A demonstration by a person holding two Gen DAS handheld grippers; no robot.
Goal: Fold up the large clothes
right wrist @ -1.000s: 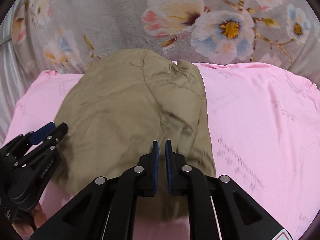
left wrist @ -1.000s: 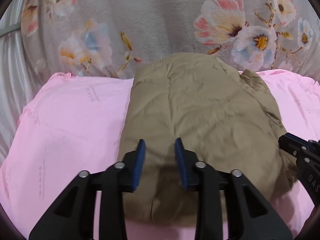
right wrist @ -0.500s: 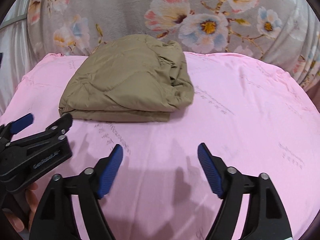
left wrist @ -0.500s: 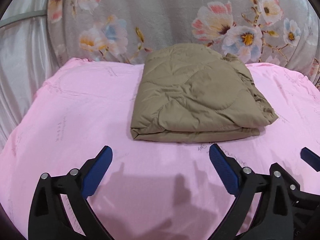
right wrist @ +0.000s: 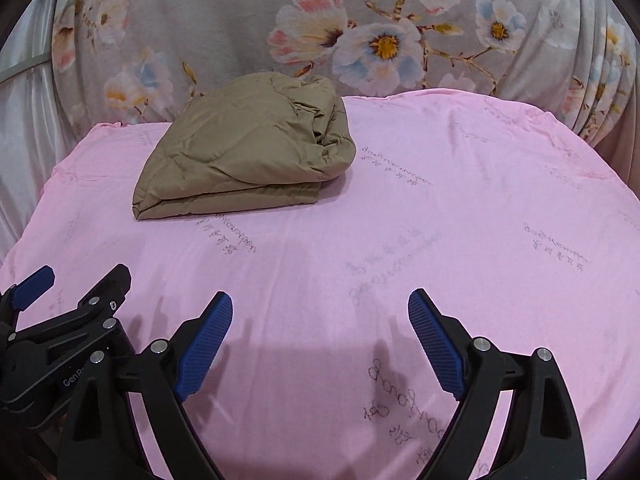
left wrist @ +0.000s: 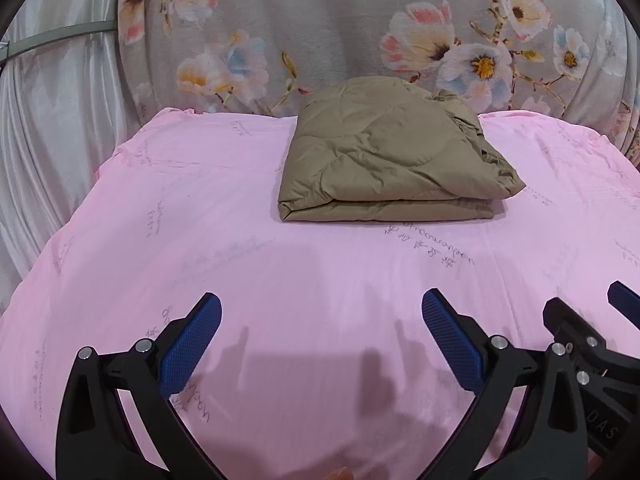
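Observation:
A tan quilted garment [left wrist: 388, 156] lies folded into a thick rectangle at the far side of the pink sheet [left wrist: 240, 248]; it also shows in the right wrist view [right wrist: 248, 152]. My left gripper [left wrist: 320, 320] is open and empty, well back from the garment near the front edge. My right gripper [right wrist: 320, 320] is open and empty too, also far back. Each gripper shows at the edge of the other's view: the right one [left wrist: 592, 344] and the left one [right wrist: 60, 312].
A grey floral fabric [left wrist: 340, 28] hangs behind the sheet. Pale silky drapery [left wrist: 52, 120] falls at the left. The pink sheet [right wrist: 460, 200] spreads wide to the right of the garment.
Both grippers were closed or nearly closed over the garment a second ago. They have opened wide and pulled back toward the front, leaving the folded garment lying on the sheet.

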